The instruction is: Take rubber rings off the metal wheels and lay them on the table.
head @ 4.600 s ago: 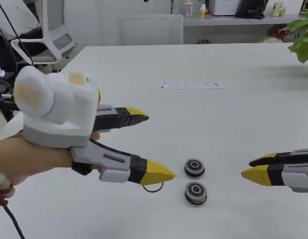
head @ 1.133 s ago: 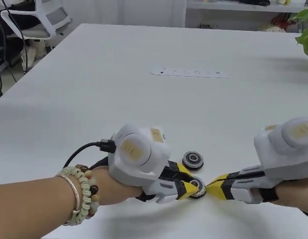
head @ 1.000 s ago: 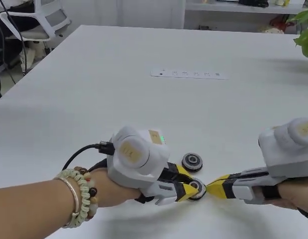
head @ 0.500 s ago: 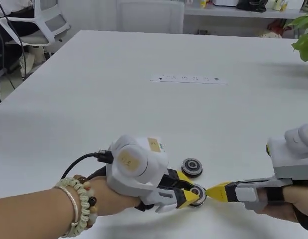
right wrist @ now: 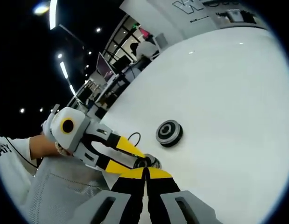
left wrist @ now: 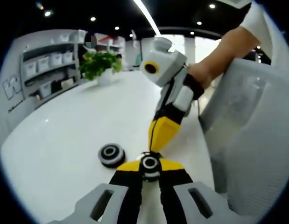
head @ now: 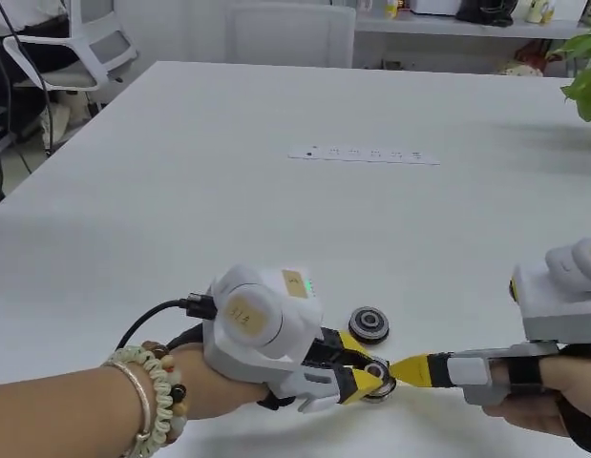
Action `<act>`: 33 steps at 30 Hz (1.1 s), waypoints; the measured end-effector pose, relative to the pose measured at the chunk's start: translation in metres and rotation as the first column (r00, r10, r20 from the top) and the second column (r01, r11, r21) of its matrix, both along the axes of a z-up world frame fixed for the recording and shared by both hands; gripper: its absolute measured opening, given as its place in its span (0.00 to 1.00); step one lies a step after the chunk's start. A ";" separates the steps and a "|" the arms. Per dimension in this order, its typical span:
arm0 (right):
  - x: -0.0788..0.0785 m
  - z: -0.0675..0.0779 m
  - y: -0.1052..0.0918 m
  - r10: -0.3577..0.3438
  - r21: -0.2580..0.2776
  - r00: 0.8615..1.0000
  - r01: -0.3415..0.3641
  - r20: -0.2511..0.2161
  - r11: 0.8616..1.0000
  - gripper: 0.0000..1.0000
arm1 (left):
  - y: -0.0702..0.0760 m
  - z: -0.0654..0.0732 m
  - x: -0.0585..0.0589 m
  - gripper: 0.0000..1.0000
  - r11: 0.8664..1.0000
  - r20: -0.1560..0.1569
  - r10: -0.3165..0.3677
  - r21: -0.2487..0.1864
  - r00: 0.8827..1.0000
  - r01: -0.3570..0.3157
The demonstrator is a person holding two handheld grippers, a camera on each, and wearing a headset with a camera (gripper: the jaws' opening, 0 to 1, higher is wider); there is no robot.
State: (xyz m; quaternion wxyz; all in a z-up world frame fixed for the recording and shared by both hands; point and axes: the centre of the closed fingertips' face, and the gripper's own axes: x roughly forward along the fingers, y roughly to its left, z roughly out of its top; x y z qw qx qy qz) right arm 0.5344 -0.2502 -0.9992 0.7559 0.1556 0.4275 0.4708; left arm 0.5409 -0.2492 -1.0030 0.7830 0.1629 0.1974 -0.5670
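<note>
My left gripper (head: 364,376) is shut on a small metal wheel (head: 377,372) with a black rubber ring, low over the white table (head: 276,191). The same wheel (left wrist: 150,164) sits between the yellow jaw tips in the left gripper view. My right gripper (head: 394,370) comes in from the right with its tips pinched together at this wheel's rim, on the ring's edge (right wrist: 148,163). A second wheel (head: 369,324) with its ring on lies flat just beyond; it also appears as the second wheel (left wrist: 111,155) and the second wheel (right wrist: 169,132).
A thin black loop (right wrist: 133,136) lies on the table beside the left gripper. A flush socket strip (head: 362,154) is set in the table's middle. A plant (head: 583,67) stands at the far right and chairs (head: 80,43) behind the far edge.
Over the last few seconds both grippers came down and closed in on the nearer wheel. In the last second the right hand has drawn slightly to the right and levelled out; the wheel stays gripped.
</note>
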 end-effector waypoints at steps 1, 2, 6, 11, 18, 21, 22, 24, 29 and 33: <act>0.000 0.000 0.000 0.003 0.001 1.000 -0.003 0.002 1.000 0.00 | 0.000 0.000 0.000 0.13 1.000 0.000 0.000 0.000 1.000 0.000; 0.000 0.001 0.001 0.007 0.002 1.000 -0.007 0.002 1.000 0.00 | 0.000 0.000 0.000 0.13 1.000 0.000 0.000 -0.001 1.000 0.000; -0.001 0.002 0.003 0.019 0.004 1.000 -0.019 0.007 1.000 0.00 | 0.000 0.000 0.000 0.13 1.000 0.001 -0.003 -0.002 1.000 0.003; -0.001 0.002 0.002 0.020 0.007 1.000 -0.021 0.008 1.000 0.00 | 0.000 0.000 0.000 0.13 1.000 0.002 -0.005 -0.002 1.000 0.005; -0.001 0.003 0.002 0.029 0.007 1.000 -0.029 0.012 1.000 0.00 | -0.001 0.000 0.000 0.13 1.000 0.002 -0.008 -0.004 1.000 0.008; -0.002 0.005 0.003 0.036 0.015 0.999 -0.036 0.014 0.999 0.00 | -0.001 0.000 -0.001 0.13 1.000 0.003 -0.009 -0.004 1.000 0.009; -0.002 0.006 0.005 0.040 0.021 0.999 -0.040 0.018 0.999 0.00 | -0.001 0.000 -0.001 0.13 1.000 0.004 -0.009 -0.004 1.000 0.009; -0.002 0.008 0.006 0.048 0.018 0.999 -0.048 0.026 0.999 0.00 | -0.002 0.000 -0.001 0.13 1.000 0.005 -0.008 -0.005 1.000 0.008; 0.000 0.005 0.005 0.057 -0.024 0.997 -0.055 0.060 0.998 0.00 | -0.003 0.000 0.000 0.13 1.000 0.007 -0.004 -0.006 1.000 0.004; -0.001 0.005 0.004 0.058 -0.029 0.997 -0.056 0.057 0.998 0.00 | -0.003 0.000 0.000 0.13 1.000 0.004 0.000 -0.006 1.000 0.000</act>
